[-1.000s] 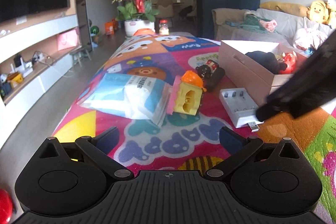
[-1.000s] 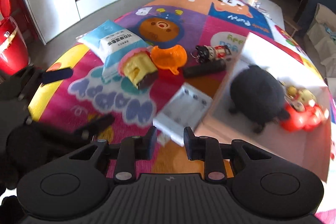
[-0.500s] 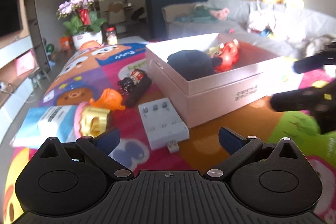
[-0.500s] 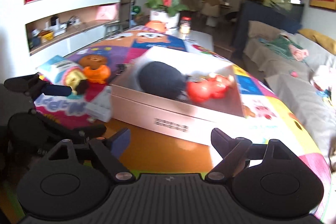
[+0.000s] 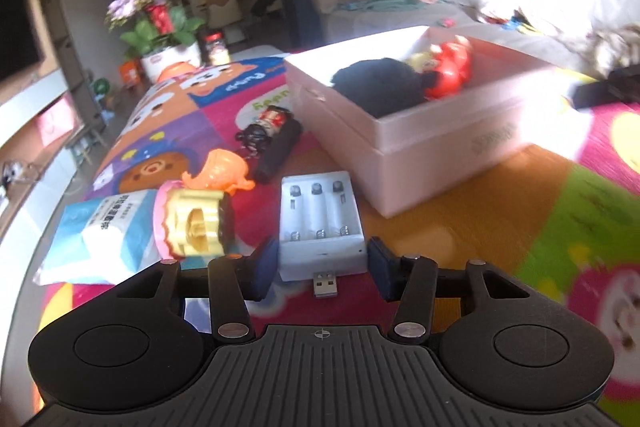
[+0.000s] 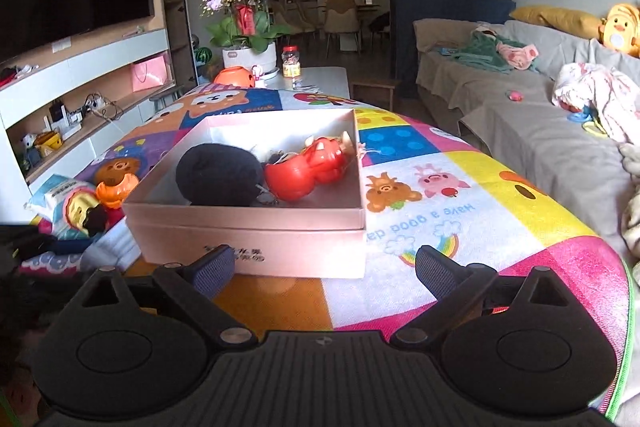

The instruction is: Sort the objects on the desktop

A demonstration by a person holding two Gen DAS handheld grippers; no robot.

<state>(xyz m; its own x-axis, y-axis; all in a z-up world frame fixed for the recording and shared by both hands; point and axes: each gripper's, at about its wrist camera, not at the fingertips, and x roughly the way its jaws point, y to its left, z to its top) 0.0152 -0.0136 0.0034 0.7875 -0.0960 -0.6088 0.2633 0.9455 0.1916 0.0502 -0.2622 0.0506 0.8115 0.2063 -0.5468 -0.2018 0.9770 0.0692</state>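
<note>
A white battery charger [image 5: 322,223] lies on the colourful mat. My left gripper [image 5: 323,267] is open, and its fingers straddle the charger's near end without clearly touching it. A pink box [image 5: 424,131] holds a black fuzzy thing [image 5: 378,85] and a red toy [image 5: 448,65]. The box also shows in the right wrist view [image 6: 248,227]. My right gripper [image 6: 324,271] is open and empty in front of the box. A yellow-pink toy [image 5: 192,223], an orange toy [image 5: 220,171], a black tube [image 5: 280,151], a small figure [image 5: 264,125] and a tissue pack [image 5: 100,235] lie left of the charger.
A flower pot [image 6: 248,39] and a jar [image 6: 291,63] stand at the table's far end. A sofa [image 6: 540,131] with clothes and plush toys runs along the right. A TV shelf [image 6: 80,79] runs along the left.
My left gripper swung right, dropped down to the charger and narrowed around its near end. My right gripper opened wide and pulled back to in front of the box.
</note>
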